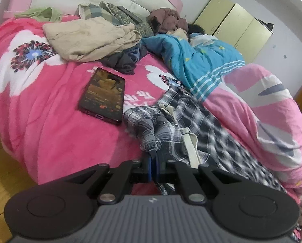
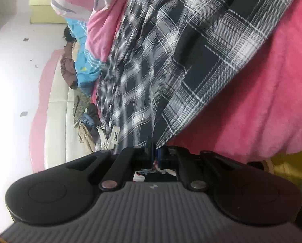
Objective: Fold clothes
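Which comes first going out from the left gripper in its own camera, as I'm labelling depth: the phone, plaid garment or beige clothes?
1. Plaid garment, pinched in the left gripper.
2. Phone, left of centre.
3. Beige clothes, farther back.

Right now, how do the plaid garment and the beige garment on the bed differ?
The plaid garment is dark with white checks; the beige garment is plain. The plaid garment is clamped by both the left gripper and the right gripper; the beige garment lies untouched. The plaid garment is stretched out near the bed's edge; the beige garment is bunched further back, beyond the phone. Both rest on the pink blanket.
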The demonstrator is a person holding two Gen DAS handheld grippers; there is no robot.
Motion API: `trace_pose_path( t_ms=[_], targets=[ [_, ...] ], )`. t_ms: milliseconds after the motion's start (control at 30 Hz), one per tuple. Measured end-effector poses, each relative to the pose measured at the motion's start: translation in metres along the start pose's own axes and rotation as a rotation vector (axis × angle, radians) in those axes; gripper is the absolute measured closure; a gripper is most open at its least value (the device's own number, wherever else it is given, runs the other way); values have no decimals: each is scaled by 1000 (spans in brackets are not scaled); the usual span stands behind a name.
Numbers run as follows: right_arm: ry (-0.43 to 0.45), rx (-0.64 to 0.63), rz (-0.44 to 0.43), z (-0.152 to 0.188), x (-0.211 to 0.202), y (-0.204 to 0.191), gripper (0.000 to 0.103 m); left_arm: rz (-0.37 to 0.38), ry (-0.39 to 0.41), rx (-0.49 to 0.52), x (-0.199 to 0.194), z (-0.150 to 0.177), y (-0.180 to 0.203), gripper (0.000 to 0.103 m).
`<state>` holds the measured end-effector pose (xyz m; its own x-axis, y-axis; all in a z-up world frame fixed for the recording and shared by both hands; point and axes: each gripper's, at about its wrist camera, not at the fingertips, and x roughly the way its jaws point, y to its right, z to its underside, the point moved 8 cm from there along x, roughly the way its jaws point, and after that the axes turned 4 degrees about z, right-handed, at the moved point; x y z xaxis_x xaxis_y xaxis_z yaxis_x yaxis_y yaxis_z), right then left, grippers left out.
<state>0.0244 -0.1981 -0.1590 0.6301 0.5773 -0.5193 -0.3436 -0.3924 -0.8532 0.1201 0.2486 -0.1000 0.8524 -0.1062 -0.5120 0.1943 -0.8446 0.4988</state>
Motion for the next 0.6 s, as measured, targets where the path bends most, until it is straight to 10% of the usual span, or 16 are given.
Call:
trace_pose_path(
  t_ms=[333,600],
  targets=[
    [21,-141,92,-2,4,10,95,-72,-25,106,10,19,-5,98],
    [-19,-486,202,-7,-55,-3,63,-97,1,235,-12,17,8,76]
  ],
)
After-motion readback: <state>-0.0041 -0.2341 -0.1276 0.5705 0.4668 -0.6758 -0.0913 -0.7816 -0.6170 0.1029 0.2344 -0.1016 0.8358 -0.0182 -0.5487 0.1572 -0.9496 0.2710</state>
